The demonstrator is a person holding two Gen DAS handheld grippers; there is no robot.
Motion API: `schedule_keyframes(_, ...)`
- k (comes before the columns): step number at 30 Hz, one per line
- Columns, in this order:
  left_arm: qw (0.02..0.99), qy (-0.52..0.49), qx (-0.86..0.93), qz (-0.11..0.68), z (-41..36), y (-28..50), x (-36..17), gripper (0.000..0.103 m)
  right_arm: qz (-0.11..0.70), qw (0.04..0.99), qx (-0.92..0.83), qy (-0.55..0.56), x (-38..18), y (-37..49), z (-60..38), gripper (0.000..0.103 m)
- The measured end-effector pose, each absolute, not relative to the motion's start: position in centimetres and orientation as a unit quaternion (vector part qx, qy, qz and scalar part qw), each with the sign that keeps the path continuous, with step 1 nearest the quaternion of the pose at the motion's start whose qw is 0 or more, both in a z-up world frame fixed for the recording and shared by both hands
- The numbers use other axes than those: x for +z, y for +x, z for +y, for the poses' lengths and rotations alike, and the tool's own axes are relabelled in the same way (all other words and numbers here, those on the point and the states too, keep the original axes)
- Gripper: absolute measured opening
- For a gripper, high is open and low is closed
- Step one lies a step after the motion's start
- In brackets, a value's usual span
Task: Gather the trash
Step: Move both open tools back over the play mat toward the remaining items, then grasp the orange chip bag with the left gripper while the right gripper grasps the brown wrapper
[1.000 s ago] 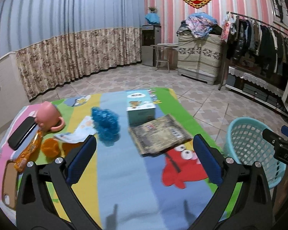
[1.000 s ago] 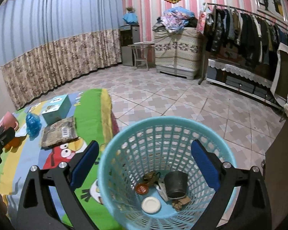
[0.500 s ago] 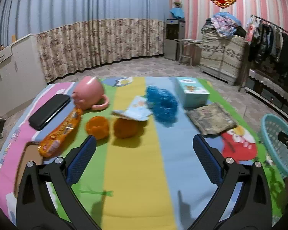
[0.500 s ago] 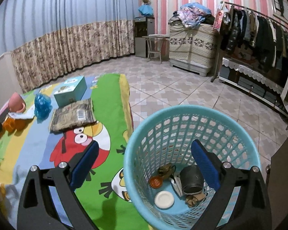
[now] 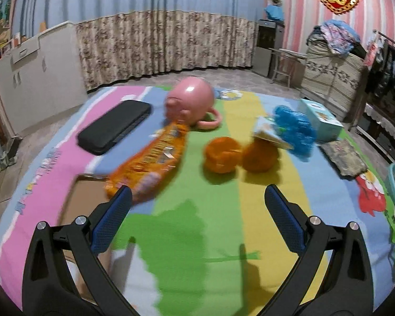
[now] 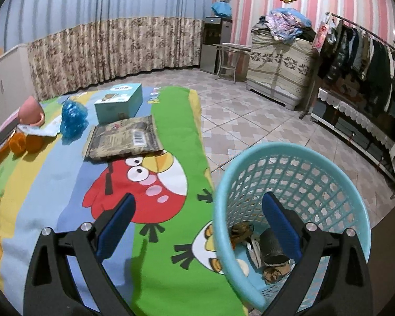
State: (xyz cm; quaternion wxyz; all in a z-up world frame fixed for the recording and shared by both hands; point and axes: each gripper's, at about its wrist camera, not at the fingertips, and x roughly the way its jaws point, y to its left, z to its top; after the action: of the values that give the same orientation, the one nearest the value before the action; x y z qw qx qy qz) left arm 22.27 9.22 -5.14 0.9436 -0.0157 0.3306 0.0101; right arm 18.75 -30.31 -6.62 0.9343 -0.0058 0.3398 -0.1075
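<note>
Orange snack wrapper (image 5: 155,158) blurred beside pink mug (image 5: 191,102), left tool (image 5: 197,220) spread, right tool (image 6: 197,217) spread over basket (image 6: 289,158)

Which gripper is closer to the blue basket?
Right. The right gripper hangs at the blue basket with one finger over its rim; the left gripper is out over the mat, basket far off at its right.

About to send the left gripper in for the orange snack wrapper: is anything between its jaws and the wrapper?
Nothing visible. The left gripper is open over bare mat, and the orange snack wrapper lies just ahead, beyond its left jaw. The pink mug touches its far end.
</note>
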Motion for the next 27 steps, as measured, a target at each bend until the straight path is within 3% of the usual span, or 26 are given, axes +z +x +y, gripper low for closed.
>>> schedule_keyframes(15, 0.925, 0.001, 0.044, 0.378, 14.6, 25.9, -6.7, 0.096, 0.356, 0.931, -0.087, 0.004, -7.0, 19.3, -29.3, 0.095)
schedule_keyframes(18, 0.914, -0.006, 0.023, 0.404, 14.4, 27.2, -7.4, 0.08, 0.356, 0.93, -0.087, 0.01, -7.0, 19.3, -29.5, 0.095)
schedule_keyframes(23, 0.909, -0.001, 0.012, 0.418, 13.8, 28.4, -8.1, 0.07, 0.358, 0.93, -0.084, 0.014, -7.0, 19.4, -29.5, 0.095)
schedule_keyframes(27, 0.913, -0.001, 0.005, 0.409, 13.5, 28.2, -8.2, 0.042, 0.37, 0.926, -0.071, 0.023, -7.1, 20.6, -29.0, 0.095)
